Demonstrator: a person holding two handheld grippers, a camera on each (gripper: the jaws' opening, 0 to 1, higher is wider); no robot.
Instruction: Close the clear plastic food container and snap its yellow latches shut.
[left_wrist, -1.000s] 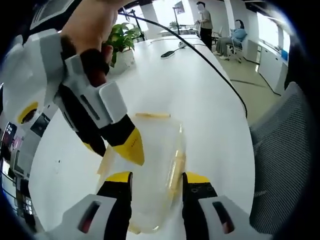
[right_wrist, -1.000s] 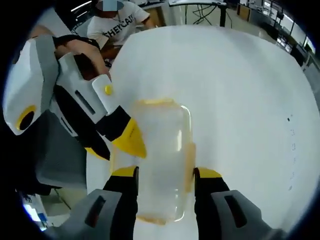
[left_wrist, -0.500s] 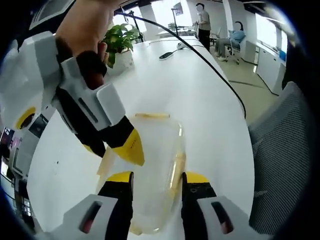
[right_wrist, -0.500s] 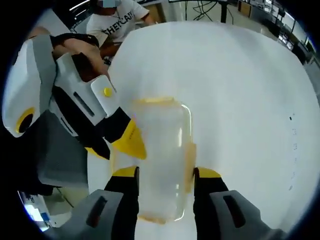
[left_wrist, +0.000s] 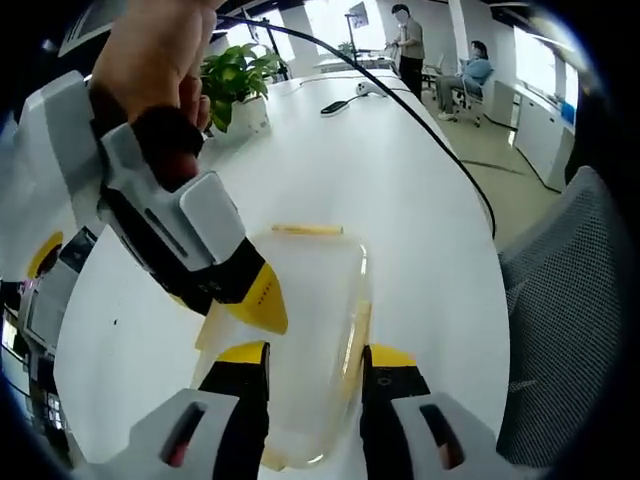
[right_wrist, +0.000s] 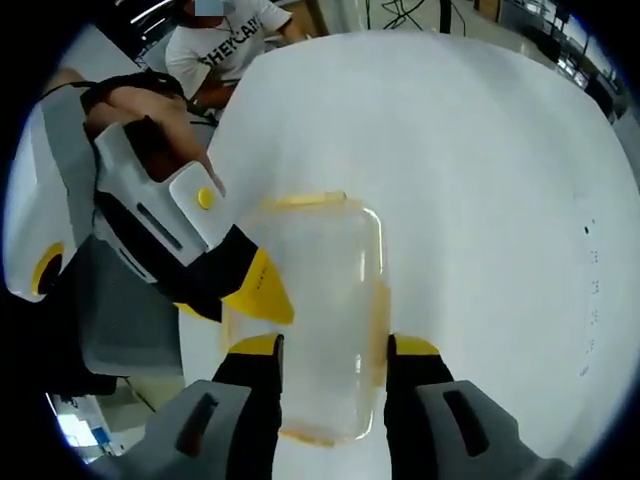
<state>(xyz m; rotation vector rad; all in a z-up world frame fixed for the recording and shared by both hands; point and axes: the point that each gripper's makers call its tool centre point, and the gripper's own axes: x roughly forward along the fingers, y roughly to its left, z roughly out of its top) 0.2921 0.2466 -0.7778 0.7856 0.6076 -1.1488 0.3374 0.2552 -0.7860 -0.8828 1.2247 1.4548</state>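
Observation:
The clear plastic container (left_wrist: 305, 320) lies with its lid on, on the white table (left_wrist: 400, 210). My left gripper (left_wrist: 315, 355) straddles its near end, both yellow-tipped jaws pressed to the long sides. A yellow latch (left_wrist: 355, 335) runs along the right side and another latch (left_wrist: 305, 230) lies at the far end. The right gripper's yellow fingertip (left_wrist: 258, 298) comes in from the upper left onto the container's left edge. In the right gripper view the container (right_wrist: 320, 300) sits between my right gripper (right_wrist: 332, 348), with the side latch (right_wrist: 380, 320) by its right jaw. The left gripper's fingertip (right_wrist: 262, 290) touches the left edge.
A potted plant (left_wrist: 235, 80), a black cable (left_wrist: 430, 130) and a small dark object (left_wrist: 335, 107) are farther along the table. A grey mesh chair (left_wrist: 570, 320) stands at the right. People (left_wrist: 405, 40) are in the background. A person in a white T-shirt (right_wrist: 225, 40) sits beyond the table's far edge.
Both pairs of jaws have drawn in very slightly on the container's sides. The hand with the right gripper has shifted a little; the container has stayed in place.

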